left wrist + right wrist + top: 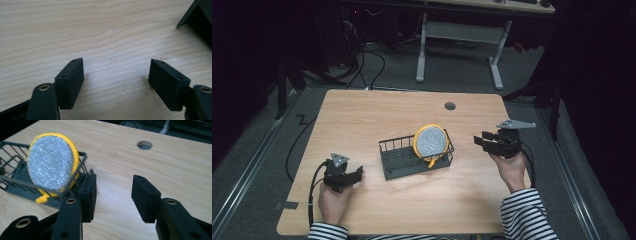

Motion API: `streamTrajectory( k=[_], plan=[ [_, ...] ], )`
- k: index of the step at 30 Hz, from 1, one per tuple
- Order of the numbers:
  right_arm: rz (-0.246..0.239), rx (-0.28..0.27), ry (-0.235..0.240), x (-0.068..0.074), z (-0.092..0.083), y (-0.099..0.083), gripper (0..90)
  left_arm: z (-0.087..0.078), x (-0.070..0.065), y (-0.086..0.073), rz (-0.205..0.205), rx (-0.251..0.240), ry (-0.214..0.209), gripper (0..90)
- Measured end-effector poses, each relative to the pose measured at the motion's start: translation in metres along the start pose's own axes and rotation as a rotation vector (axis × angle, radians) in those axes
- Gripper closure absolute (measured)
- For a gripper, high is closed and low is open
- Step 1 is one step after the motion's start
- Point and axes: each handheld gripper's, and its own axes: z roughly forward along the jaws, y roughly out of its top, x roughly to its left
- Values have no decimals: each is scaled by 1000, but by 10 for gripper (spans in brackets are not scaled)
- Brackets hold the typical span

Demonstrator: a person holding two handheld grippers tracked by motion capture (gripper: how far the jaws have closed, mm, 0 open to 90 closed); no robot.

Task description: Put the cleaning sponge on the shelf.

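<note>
While both grippers, left (357, 173) and right (479, 141), are gaping empty, we're seeing the sponge (431, 141) leaning mid-frame, risking tipping off the rack (398, 162).

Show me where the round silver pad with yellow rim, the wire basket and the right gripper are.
round silver pad (431, 141), high view, on its glittery face.
wire basket (398, 143), high view, on its far rim.
right gripper (113, 192), right gripper view, midway between its open fingertips.

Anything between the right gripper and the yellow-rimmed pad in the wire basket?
Nothing visible. The right gripper sits open beside the wire basket, with bare table between them. The yellow-rimmed pad leans upright at the basket's near end, its top above the rim.
</note>
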Motion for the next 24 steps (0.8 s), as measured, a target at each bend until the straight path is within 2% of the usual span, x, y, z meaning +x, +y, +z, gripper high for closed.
streamTrajectory(
  k=[1, 2, 5, 10, 11, 12, 13, 14, 15, 17, 19, 23, 24],
  plan=[
    [18, -18, -13, -5, -6, -8, 554, 0, 0, 0, 0, 0, 0, 292],
    [18, -18, -13, -5, -6, -8, 554, 0, 0, 0, 0, 0, 0, 292],
    [50, -32, -22, -12, -11, -23, 548, 0, 0, 0, 0, 0, 1, 292],
    [85, -23, -29, -17, -13, -41, 539, 0, 0, 0, 0, 0, 1, 292],
    [99, -23, -32, -18, -12, -50, 532, 0, 0, 0, 0, 0, 1, 292],
    [99, -23, -32, -18, -12, -50, 532, 0, 0, 0, 0, 0, 1, 292],
    [109, -21, -44, -20, -11, -63, 526, 0, 0, 0, 0, 0, 1, 292],
    [109, -21, -44, -20, -11, -63, 526, 0, 0, 0, 0, 0, 1, 292],
    [124, -8, -60, -22, -8, -74, 512, 0, 0, 0, 0, 0, 1, 292],
    [129, -6, -65, -22, -7, -77, 509, 0, 0, 0, 0, 0, 1, 292],
    [140, 18, -98, -24, 0, -96, 495, 0, 0, 0, 0, 0, 1, 292],
    [148, 44, -129, -25, 6, -110, 480, 0, 0, 0, -1, 0, 1, 292],
    [143, 57, -155, -26, 12, -120, 461, 0, 0, 0, -1, 0, 1, 292]
  ],
)
